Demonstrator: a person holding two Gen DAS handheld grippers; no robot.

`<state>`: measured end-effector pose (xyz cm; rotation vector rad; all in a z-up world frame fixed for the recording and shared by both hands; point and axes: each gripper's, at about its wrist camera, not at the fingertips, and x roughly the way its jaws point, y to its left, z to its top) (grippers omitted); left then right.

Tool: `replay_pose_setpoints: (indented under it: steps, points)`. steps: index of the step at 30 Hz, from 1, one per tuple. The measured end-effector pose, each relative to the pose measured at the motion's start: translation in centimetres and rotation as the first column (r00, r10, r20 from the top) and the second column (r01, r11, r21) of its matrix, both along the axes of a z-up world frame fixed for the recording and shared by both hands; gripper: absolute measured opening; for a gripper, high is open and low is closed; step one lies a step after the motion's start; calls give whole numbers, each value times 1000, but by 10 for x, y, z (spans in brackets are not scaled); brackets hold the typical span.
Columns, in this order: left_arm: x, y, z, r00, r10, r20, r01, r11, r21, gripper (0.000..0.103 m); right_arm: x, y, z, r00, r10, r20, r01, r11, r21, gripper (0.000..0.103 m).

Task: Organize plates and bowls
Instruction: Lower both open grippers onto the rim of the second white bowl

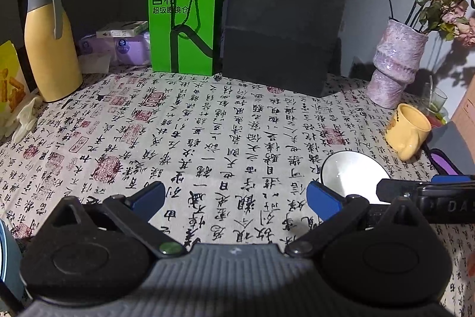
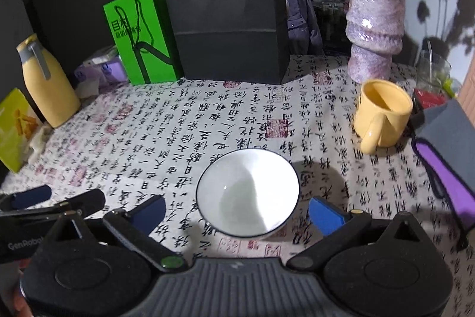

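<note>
The tablecloth w/ black writing is holding a white bowl. Right gripper fingers are sitting wide apart around it; left gripper is gaping too. Bowl's probably hard, slippery, breakable: pinch the rim.

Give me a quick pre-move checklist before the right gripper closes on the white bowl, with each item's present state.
1. Right gripper open: ok, fingers spread wide.
2. White bowl between the fingers: ok in the right wrist view; gripper height over the tablecloth cannot tell.
3. Bowl upright and empty: ok.
4. Yellow mug clear of the bowl: ok, it stands apart, behind and to the right.
5. Left gripper out of the way: ok, open, holding nothing, to the bowl's left.
6. Where the bowl should go: cannot tell; only a blue-grey rim shows at the left wrist view's edge.
</note>
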<state>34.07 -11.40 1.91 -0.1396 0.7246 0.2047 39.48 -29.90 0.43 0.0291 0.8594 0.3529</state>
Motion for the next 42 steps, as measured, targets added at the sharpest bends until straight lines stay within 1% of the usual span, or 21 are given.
replay_pose_setpoints:
  steps: [4,7,12,17,21,28,30,32,38,41,42]
  points:
    - [9,0,-4,1000,18,-12,-18,1000,6,103,9,9,0,999,29,21,-28,999,-34,103]
    - [15,4,-9,999,29,-30,-30,999,-22,103,17,12,-2,999,40,23,-39,998,-47,103]
    - [26,4,-16,998,48,-47,-48,999,-11,103,32,2,-14,1000,12,-5,-12,1000,-22,103]
    - [36,-1,-20,997,48,-59,-49,999,-15,103,40,-9,-28,1000,12,-13,-12,1000,-1,103]
    - [44,-9,-22,997,32,-64,-33,999,-8,103,49,-19,-38,999,-6,-37,7,1000,6,103]
    - [57,-23,-29,997,5,-77,-7,1000,-23,103,54,-32,-45,999,-32,-43,33,999,19,103]
    - [60,-26,-32,996,5,-87,-6,1000,-20,103,56,-36,-47,998,-38,-50,40,999,30,100]
    - [64,-27,-36,995,5,-100,-8,1000,-21,103,58,-40,-49,997,-47,-56,50,998,38,96]
    - [81,-32,-43,990,-3,-142,-4,999,-52,103,63,-39,-59,996,-54,-72,56,998,22,84]
    - [88,-36,-45,989,-11,-149,3,998,-59,102,67,-39,-65,994,-60,-88,61,998,11,75]
    - [91,-38,-46,988,-16,-154,7,998,-59,101,68,-39,-67,994,-62,-92,63,998,11,74]
